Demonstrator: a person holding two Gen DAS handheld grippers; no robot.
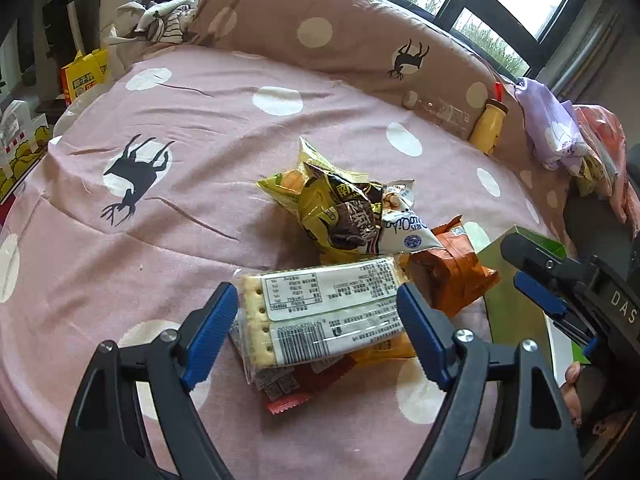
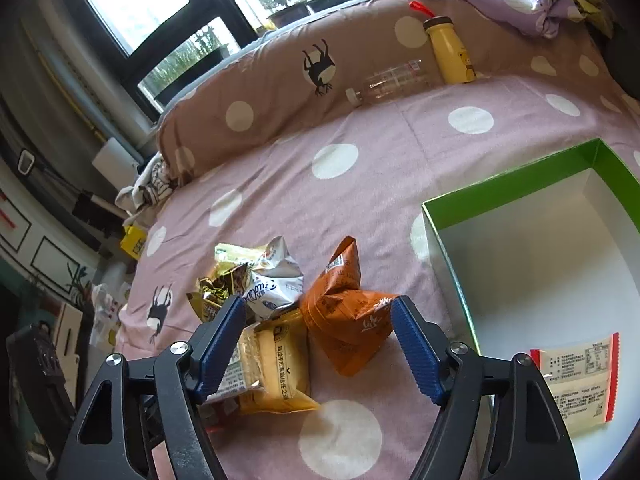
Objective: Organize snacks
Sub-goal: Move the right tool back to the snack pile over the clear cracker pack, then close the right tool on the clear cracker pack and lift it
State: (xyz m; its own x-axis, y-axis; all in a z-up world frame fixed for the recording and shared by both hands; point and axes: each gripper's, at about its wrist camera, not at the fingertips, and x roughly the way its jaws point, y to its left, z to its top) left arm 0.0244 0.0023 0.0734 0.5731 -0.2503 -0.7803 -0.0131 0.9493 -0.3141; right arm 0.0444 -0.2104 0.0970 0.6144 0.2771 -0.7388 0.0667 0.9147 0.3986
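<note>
A: Straddling the cracker pack (image 1: 320, 312), lower centre, with the left gripper (image 1: 316, 332), jaws wide open. Close squarely?
B: Yes. My right gripper (image 2: 318, 344), also open, hovers over the orange packet (image 2: 352, 320); box (image 2: 500, 196) sits right.

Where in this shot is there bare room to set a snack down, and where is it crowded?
The green box is mostly bare white floor; only one red-edged packet lies at its near corner. Open bedspread stretches between the snack pile and the brown pillow. It is crowded around the cracker pack between the left tongs, and at the orange packet.
</note>
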